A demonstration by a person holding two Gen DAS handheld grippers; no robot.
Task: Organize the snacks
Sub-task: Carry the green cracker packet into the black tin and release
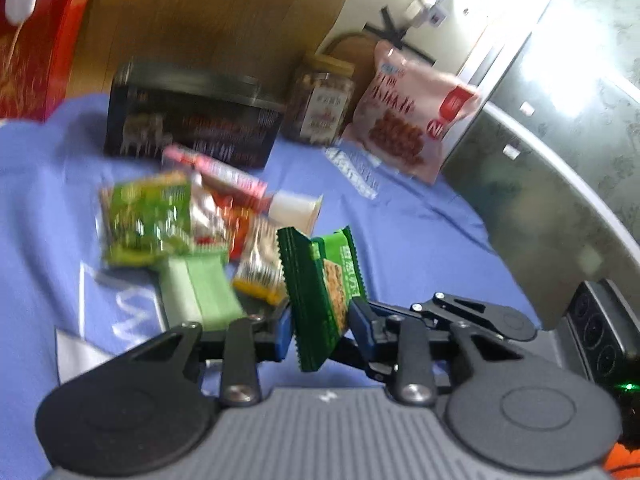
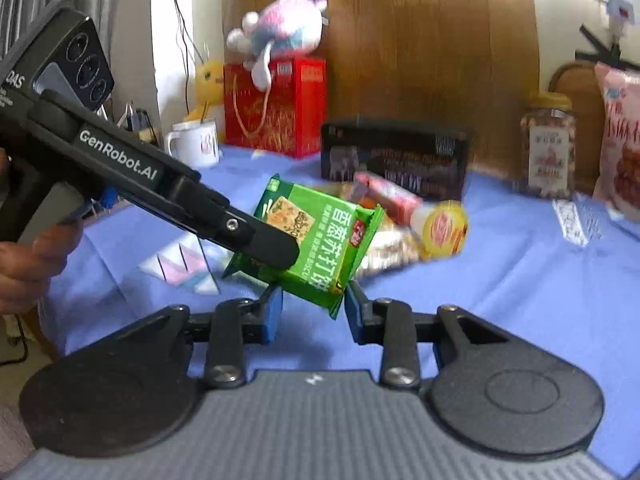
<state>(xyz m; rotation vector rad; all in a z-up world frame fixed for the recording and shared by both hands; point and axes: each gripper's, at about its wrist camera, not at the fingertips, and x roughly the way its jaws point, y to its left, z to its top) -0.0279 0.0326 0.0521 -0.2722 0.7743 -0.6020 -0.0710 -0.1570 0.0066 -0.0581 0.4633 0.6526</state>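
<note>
Green biscuit packet hangs above the blue-covered counter, pinched at one end by the left tool. Its long axis slants toward the right tool, whose half-open jaws flank the lower corner without pressing.

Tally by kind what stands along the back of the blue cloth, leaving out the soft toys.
black tin: 1
jar: 1
pink snack bag: 1
red gift bag: 1
white mug: 1
Total: 5
</note>
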